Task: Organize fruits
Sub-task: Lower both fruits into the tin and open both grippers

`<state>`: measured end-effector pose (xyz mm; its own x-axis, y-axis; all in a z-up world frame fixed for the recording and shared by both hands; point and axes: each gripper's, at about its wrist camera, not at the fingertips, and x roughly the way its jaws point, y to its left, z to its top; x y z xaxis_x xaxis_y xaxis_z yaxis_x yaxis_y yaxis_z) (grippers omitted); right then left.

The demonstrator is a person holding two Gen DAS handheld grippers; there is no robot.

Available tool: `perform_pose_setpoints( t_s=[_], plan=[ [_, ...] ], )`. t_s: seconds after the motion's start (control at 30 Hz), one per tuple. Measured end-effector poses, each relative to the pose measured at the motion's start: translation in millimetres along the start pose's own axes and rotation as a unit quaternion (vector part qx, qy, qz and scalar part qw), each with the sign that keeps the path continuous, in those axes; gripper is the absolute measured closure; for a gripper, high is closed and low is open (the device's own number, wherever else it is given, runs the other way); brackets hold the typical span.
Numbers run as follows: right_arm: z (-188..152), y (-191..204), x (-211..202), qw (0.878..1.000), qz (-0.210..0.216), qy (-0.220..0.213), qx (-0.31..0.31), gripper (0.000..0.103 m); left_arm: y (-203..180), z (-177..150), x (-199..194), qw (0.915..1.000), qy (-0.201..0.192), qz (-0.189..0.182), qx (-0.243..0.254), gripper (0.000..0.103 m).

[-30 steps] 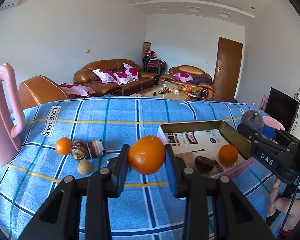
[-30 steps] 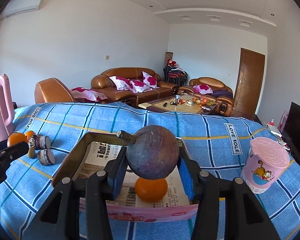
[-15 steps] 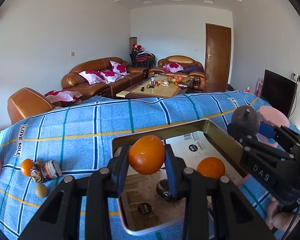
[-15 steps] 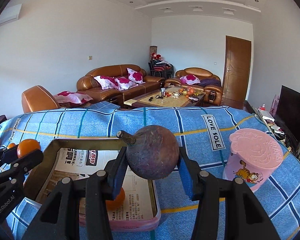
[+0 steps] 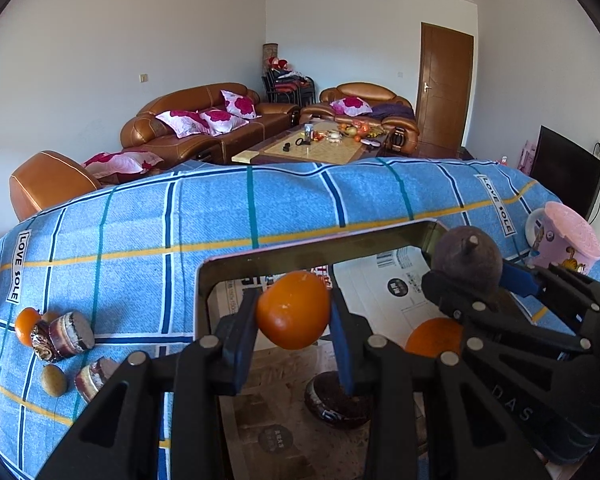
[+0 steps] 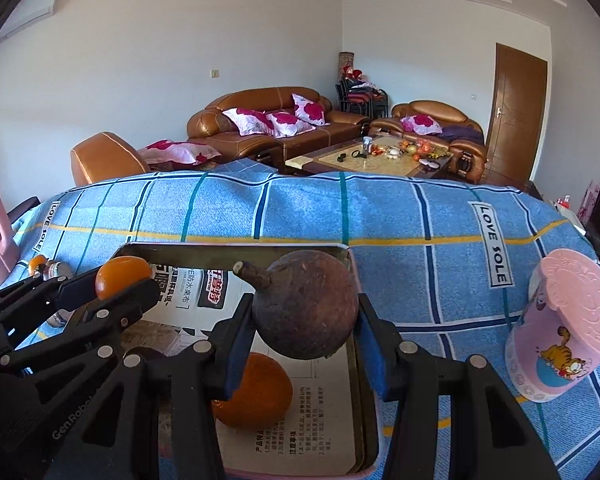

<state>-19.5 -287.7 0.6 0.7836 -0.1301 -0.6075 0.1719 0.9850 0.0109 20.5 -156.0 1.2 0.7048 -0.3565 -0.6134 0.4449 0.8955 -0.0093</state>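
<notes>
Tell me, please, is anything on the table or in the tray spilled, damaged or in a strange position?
Nothing is spilled. One oddity: the pink cup beside the tray appears to lean, though the fisheye lens may cause that. Some cut fruit halves lie loose on the cloth, outside the tray.

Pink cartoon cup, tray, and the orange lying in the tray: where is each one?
Pink cartoon cup (image 6: pixel 560 344): right wrist view, its side wall.
Tray (image 6: pixel 236 249): right wrist view, far rim.
Orange lying in the tray (image 6: pixel 260 396): right wrist view, its top.

Orange (image 6: pixel 252 392) in tray (image 6: pixel 236 249); cup (image 6: pixel 564 328) right of tray.
</notes>
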Motion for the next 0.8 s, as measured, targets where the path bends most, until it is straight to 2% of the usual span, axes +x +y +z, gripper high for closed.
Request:
perform_pose_setpoints(
  t_s=[0.2, 0.37, 0.53, 0.67, 0.77, 0.8],
  plan=[
    [-0.9, 3.2, 7.1, 1.000, 0.027, 0.016, -0.003, 0.052, 2.9, 1.3, 5.3, 0.9999, 0.012, -0.001, -0.010, 0.067],
    [-1.9, 1.7, 10.6, 0.999, 0.027, 0.025, -0.002, 0.051, 4.3, 2.0, 6.1, 0.9998, 0.013, 0.000, -0.014, 0.067],
    [-3.4, 1.2, 1.1, 0.999, 0.032, 0.001, 0.001, 0.047, 7.1, 1.3, 6.2, 0.9998, 0.014, 0.000, -0.017, 0.067],
    [-4.8, -2.3, -20.6, 0.998, 0.012, -0.059, 0.014, 0.046, 6.5, 0.7, 2.2, 0.9999, 0.003, 0.010, -0.011, 0.065],
    [-3.8, -4.6, -33.9, 0.994, -0.027, -0.102, 0.017, 0.043, 3.7, 0.2, -1.6, 0.9998, -0.009, 0.016, -0.005, 0.052],
    [-3.2, -6.0, -36.5, 0.993, -0.034, -0.110, 0.020, 0.039, 3.4, -0.2, -2.9, 0.9997, -0.012, 0.022, -0.004, 0.040]
  ],
)
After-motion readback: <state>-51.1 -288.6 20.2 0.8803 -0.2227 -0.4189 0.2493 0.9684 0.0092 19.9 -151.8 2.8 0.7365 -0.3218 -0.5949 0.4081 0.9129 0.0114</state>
